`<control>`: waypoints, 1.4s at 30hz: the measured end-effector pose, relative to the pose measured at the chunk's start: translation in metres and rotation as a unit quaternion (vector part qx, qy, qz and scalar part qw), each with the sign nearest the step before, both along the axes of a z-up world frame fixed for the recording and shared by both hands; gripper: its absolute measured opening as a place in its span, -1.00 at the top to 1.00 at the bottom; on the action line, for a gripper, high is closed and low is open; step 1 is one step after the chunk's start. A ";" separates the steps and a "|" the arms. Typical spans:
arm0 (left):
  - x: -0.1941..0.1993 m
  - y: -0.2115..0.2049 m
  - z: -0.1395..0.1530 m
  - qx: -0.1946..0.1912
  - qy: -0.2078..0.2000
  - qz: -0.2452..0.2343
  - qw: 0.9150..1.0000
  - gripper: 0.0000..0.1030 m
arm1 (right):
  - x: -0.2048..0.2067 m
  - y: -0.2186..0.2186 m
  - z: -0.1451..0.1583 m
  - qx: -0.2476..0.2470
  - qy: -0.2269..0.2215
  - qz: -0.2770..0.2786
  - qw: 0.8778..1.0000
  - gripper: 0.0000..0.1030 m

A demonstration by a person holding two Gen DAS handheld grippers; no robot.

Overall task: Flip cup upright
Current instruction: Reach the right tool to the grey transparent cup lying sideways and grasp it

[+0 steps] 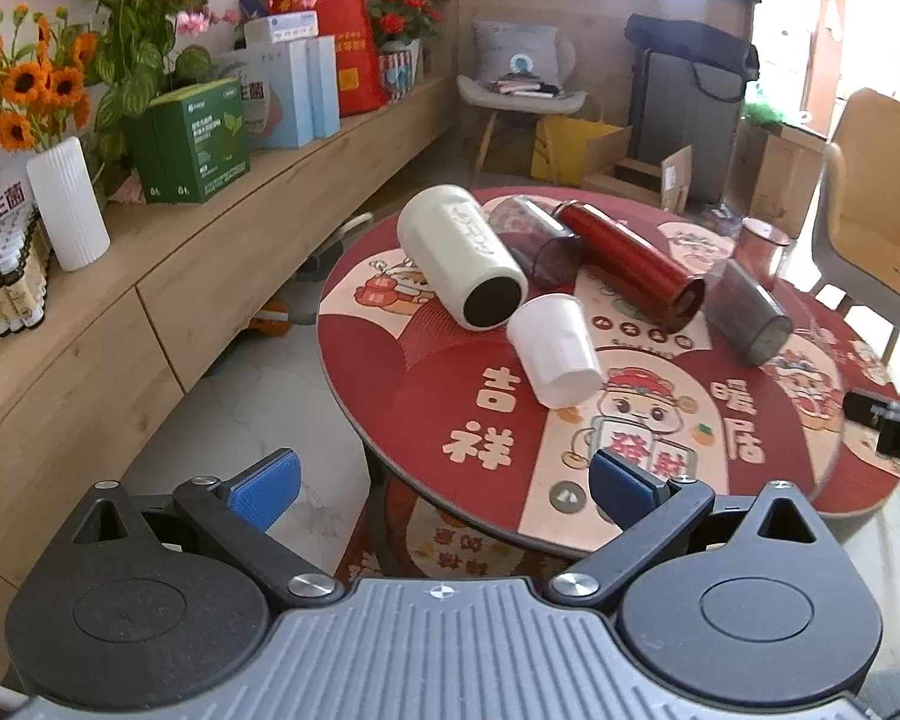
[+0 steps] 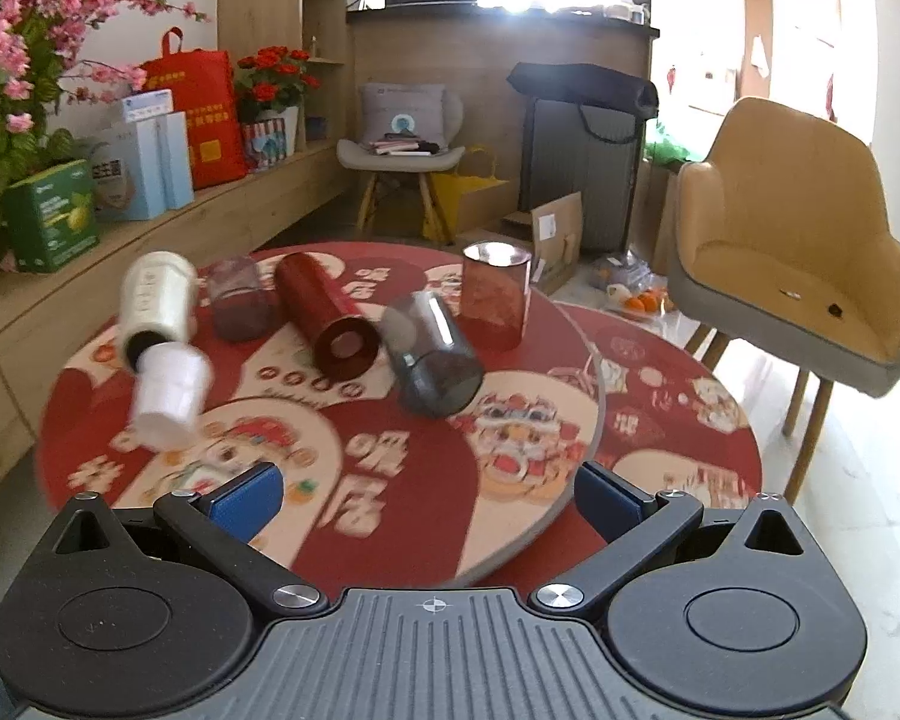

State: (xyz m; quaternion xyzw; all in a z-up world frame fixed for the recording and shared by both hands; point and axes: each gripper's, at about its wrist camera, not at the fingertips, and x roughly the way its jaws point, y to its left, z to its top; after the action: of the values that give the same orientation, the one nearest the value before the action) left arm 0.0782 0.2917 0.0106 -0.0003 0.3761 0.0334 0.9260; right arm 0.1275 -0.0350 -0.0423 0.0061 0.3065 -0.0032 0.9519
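Note:
Several cups lie on their sides on a round red table (image 1: 426, 420): a cream tumbler (image 1: 459, 258), a small white cup (image 1: 555, 351), a red tumbler (image 1: 630, 267), a dark clear cup (image 1: 534, 240) and a grey clear cup (image 1: 747, 312). A red clear cup (image 2: 497, 297) stands upright at the back. In the right wrist view I see the cream tumbler (image 2: 156, 303), white cup (image 2: 171, 396), red tumbler (image 2: 330, 315) and grey cup (image 2: 435, 357). My left gripper (image 1: 444, 483) is open and empty at the table's near edge. My right gripper (image 2: 429, 498) is open and empty, short of the grey cup.
A wooden sideboard (image 1: 150, 276) with boxes, flowers and a white vase (image 1: 69, 204) runs along the left. A yellow armchair (image 2: 798, 240) stands to the right of the table. A chair, bags and cardboard boxes stand behind. The other gripper's tip (image 1: 894, 429) shows at the right edge.

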 end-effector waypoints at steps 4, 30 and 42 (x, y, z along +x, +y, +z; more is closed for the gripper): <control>0.017 0.003 -0.013 -0.004 0.007 0.008 1.000 -1.00 | 0.047 -0.022 -0.017 0.019 0.011 0.002 1.000 -0.99; 0.035 0.019 -0.044 -0.029 0.045 0.036 0.998 -1.00 | 0.159 -0.001 -0.070 0.011 0.100 0.050 0.994 -0.25; 0.017 0.022 -0.041 -0.041 0.064 0.030 0.997 -1.00 | 0.086 0.044 -0.062 0.069 0.119 0.080 0.987 -0.25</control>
State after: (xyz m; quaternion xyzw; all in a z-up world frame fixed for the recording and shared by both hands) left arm 0.0947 0.3137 -0.0308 -0.0476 0.4359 0.0453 0.8976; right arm 0.2137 0.0087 -0.1047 0.0472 0.4170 0.0931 0.9029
